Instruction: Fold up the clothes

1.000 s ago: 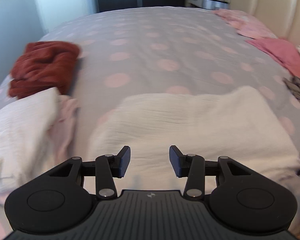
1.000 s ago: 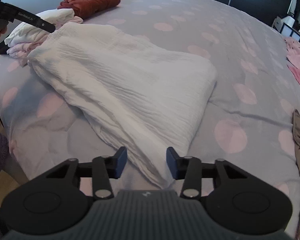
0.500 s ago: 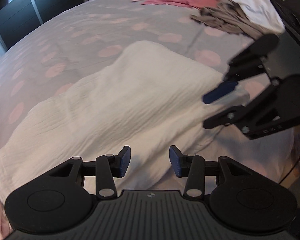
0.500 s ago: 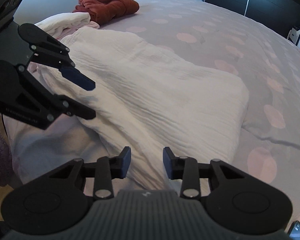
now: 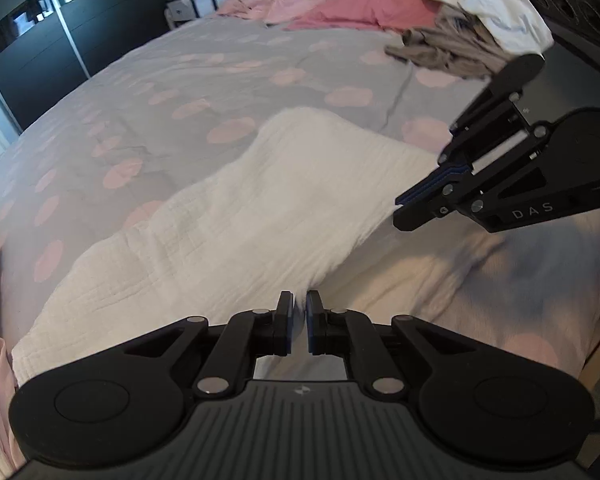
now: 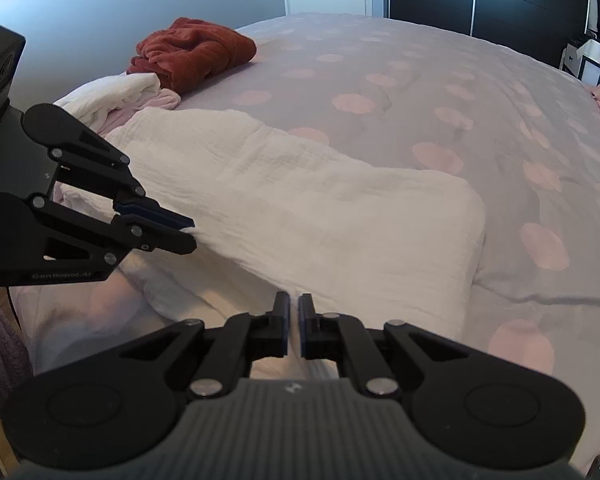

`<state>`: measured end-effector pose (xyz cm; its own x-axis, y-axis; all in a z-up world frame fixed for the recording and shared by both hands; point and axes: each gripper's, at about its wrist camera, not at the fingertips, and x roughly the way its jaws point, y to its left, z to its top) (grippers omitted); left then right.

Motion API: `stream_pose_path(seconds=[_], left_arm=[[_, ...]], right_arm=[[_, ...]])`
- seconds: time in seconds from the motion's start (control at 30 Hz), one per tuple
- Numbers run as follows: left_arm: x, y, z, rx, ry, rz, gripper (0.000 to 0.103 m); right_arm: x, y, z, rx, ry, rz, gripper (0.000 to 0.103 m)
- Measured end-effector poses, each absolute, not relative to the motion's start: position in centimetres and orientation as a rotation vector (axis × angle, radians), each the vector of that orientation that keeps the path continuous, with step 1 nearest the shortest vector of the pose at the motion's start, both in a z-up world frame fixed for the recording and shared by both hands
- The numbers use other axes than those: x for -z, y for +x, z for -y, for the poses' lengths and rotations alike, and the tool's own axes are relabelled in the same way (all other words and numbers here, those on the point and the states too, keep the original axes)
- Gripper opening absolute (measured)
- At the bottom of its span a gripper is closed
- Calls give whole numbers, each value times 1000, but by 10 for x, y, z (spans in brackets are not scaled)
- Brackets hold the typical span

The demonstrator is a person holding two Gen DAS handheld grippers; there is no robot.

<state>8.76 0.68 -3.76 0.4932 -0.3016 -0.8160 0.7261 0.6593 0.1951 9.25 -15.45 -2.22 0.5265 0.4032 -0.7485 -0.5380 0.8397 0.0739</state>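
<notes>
A white crinkled cloth (image 5: pixel 240 220) lies folded in a long band across the grey, pink-dotted bed cover (image 5: pixel 180 92). My left gripper (image 5: pixel 298 302) is at the cloth's near edge, its jaws closing with a fold of the cloth pinched between the pads. In the right wrist view the same cloth (image 6: pixel 300 200) runs from the left gripper (image 6: pixel 188 228) to my right gripper (image 6: pixel 294 304). The right jaws are also closing on the near edge. From the left wrist view the right gripper (image 5: pixel 400 206) nips the cloth's right end.
A rust-red garment (image 6: pixel 192 52) and a folded white and pink stack (image 6: pixel 116 96) lie at the bed's far left corner. Loose pink, grey and white clothes (image 5: pixel 452 44) are heaped by the headboard. A dark wardrobe (image 5: pixel 60 40) stands beyond the bed.
Both grippers went from open to closed on the white cloth's near edge. The left gripper swung round toward the right gripper and came down to the cloth; the right gripper edged closer.
</notes>
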Motion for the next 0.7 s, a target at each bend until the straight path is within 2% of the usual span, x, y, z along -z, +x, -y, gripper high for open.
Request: stream_pose_path(seconds=[0.13,0.2,0.27,0.3,0.33,0.53,0.57,0.6,0.63,0.67,0.7], left_arm=[[55,79,-2,691,667,-839,7],[60,75,-2,709,691,-833,23],[62,71,-1,716,715,-810,30],[63,69,0,717,732,-797,30],[65,68,1,718,746,-789,30],[80,71,11,689,841,-770,30],[81,72,11,687,843,-770,27],[80,74,11,689,834,-776,18],[78,76,11,690,823,-782,14],[75,77,10,691,816,-784,9],[71,77,9,693,812,-785,7]], right_arm=[[38,88,144,-593,-236,-888,8],[41,86,143,-595,-246,-891,13],[41,84,142,-601,-248,-882,26],[41,83,140,-604,-252,-875,34],[41,83,139,-612,-256,-869,34],[52,82,120,-609,-379,-858,32],[54,82,118,-602,-405,-851,32],[55,82,116,-595,-423,-845,29],[56,82,115,-588,-441,-841,14],[55,82,114,-582,-453,-837,9],[53,82,115,-580,-455,-827,9]])
